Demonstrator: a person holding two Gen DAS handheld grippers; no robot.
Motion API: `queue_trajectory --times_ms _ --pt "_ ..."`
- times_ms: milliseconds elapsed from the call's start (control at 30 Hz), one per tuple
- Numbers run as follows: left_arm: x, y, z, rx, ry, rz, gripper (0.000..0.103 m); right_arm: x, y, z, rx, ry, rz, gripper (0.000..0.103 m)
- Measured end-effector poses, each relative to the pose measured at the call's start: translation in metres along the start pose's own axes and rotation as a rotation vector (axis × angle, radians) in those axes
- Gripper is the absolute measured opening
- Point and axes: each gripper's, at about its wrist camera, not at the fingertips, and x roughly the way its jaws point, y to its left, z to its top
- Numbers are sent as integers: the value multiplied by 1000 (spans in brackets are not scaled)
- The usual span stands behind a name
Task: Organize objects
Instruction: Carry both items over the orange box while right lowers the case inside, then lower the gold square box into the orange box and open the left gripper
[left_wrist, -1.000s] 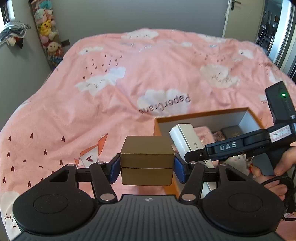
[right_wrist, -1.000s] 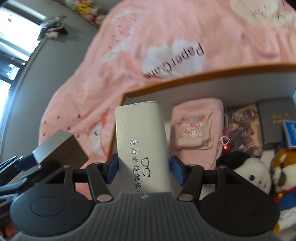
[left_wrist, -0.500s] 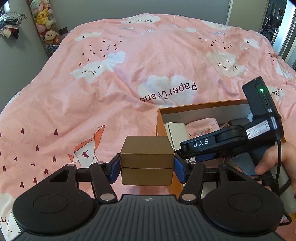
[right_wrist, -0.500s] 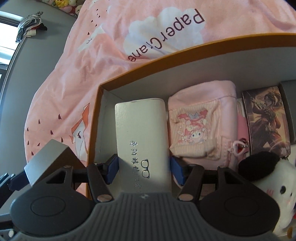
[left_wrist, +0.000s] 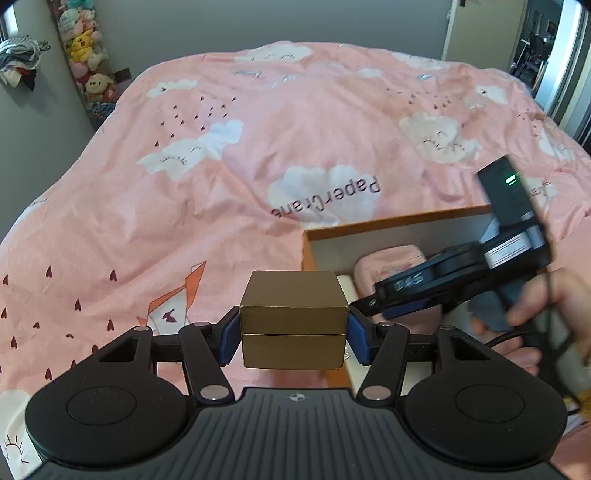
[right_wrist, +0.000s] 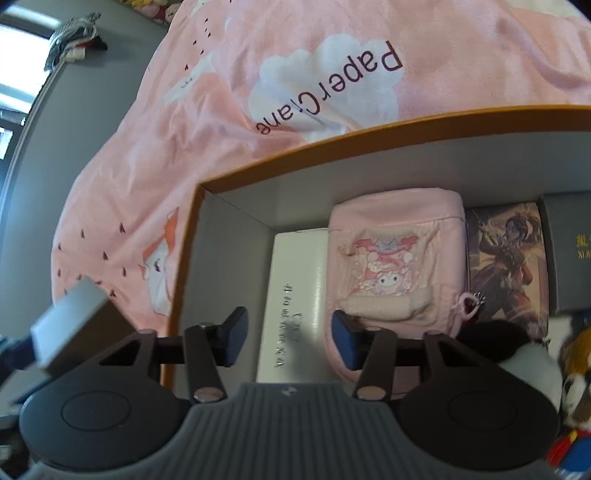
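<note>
My left gripper (left_wrist: 293, 334) is shut on a small gold box (left_wrist: 293, 314), held above the pink bedspread beside the orange box's (left_wrist: 388, 225) left wall. The white glasses case (right_wrist: 295, 280) lies flat inside the orange box (right_wrist: 332, 138), at its left end, next to a pink pouch (right_wrist: 395, 258). My right gripper (right_wrist: 288, 334) hovers just above the case. Its jaws are closing, the case shows between them, and neither pad touches it. In the left wrist view a hand (left_wrist: 546, 306) holds the right gripper over the box.
Also in the orange box are a picture card pack (right_wrist: 506, 258), a dark box (right_wrist: 569, 258) and plush toys (right_wrist: 524, 362) at the right. The pink bedspread (left_wrist: 258, 166) spreads around. Plush toys (left_wrist: 83, 48) hang on the far-left wall.
The right gripper lowered the white case into the box's left end and let it go; its pads now stand off the case. The left gripper still holds the gold box in place.
</note>
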Motion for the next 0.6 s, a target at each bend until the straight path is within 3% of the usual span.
queue_trajectory --times_ms 67,233,467,600 --pt "-5 -4 3 5 -3 -20 67 3 -4 -1 -4 2 -6 43" --pt "-12 -25 6 91 32 -96 67 -26 7 -11 -134 -42 33 45" --pt "3 -69 4 188 160 -202 67 -87 -3 -22 -313 -136 -18 42" --pt "24 -83 0 197 252 -224 67 -100 -8 -28 -374 -144 37 38"
